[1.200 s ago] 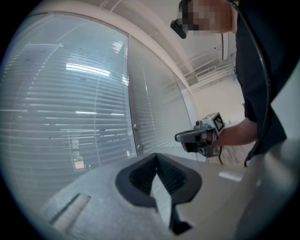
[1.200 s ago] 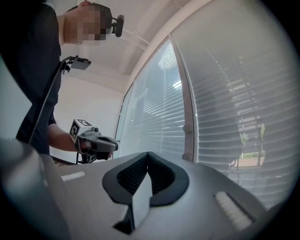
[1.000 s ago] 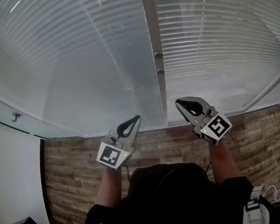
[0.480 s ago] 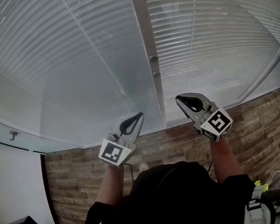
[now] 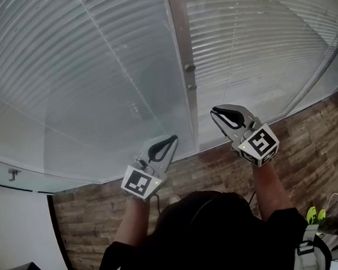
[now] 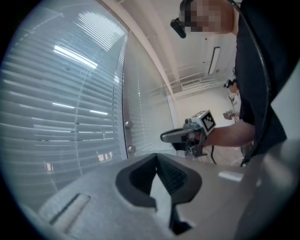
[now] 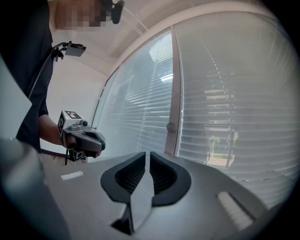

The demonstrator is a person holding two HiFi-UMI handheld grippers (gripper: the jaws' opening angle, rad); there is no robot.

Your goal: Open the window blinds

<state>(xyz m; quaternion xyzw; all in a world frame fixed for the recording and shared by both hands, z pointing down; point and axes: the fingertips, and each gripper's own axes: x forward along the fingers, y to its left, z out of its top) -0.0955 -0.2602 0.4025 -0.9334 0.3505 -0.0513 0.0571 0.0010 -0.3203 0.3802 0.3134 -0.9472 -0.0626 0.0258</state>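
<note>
Closed slat blinds [image 5: 93, 67] hang behind the glass on both sides of a vertical frame post [image 5: 185, 39] that carries two round knobs [image 5: 189, 67]. My left gripper [image 5: 171, 139] is held level, left of and below the knobs and short of the glass, shut with nothing in it. The right gripper [image 5: 215, 112] hovers just right of the post, below the knobs. Its jaws have just been opening to a narrow gap, with nothing between them. In the left gripper view its jaws [image 6: 157, 155] meet. The right gripper view shows a thin slit [image 7: 147, 153] and a knob [image 7: 171, 126] ahead.
Wood-plank floor [image 5: 93, 213] runs along the foot of the glass. A small hook [image 5: 12, 174] sticks out of the white wall at lower left. The curved window frame [image 5: 320, 67] bends away on the right. The person's dark top fills the lower middle.
The right gripper has risen a little toward the post and its jaws have parted slightly. The left gripper has barely shifted. The head view has tilted, so the floor sits lower in the picture.
</note>
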